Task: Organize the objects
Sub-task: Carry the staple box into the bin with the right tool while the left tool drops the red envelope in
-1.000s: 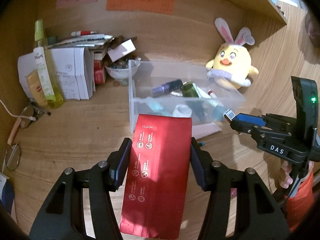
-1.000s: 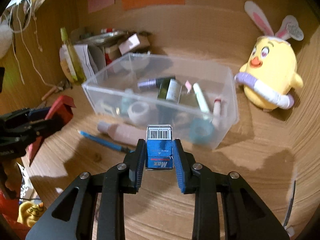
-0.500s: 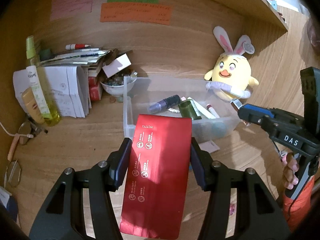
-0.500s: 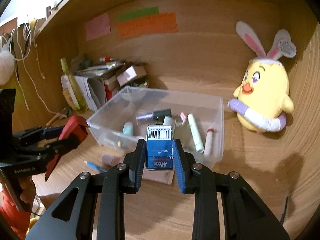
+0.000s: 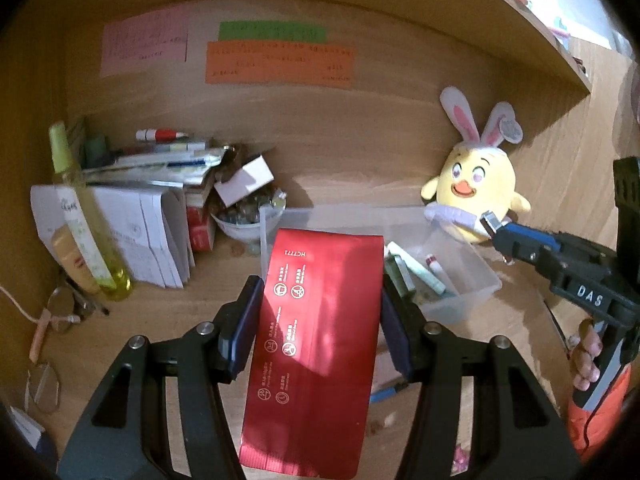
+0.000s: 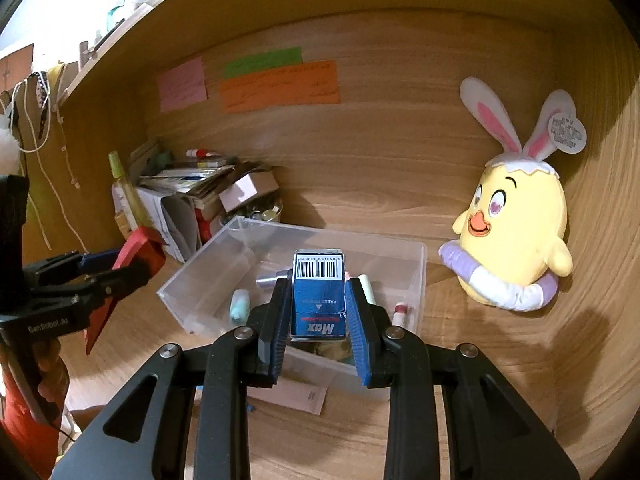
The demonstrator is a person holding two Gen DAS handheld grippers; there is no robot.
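A flat red box (image 5: 320,344), glossy and printed with small white symbols, fills the lower centre of the left wrist view, clamped across its width by the left gripper (image 5: 320,322). In the right wrist view a small blue box (image 6: 319,296) with a barcode on its top end sits lower centre, pinched between the pads of the right gripper (image 6: 319,312). Both are held above the clear plastic bin (image 6: 200,272) at mid-frame, which already holds tubes and small bottles. The step in hand looks like carrying both boxes to the bin; the next move probably calls for lowering each over a free patch and loosening the grip. At far right sits a yellow plush chick (image 6: 516,236); papers (image 5: 132,236) crowd the left of the desk.
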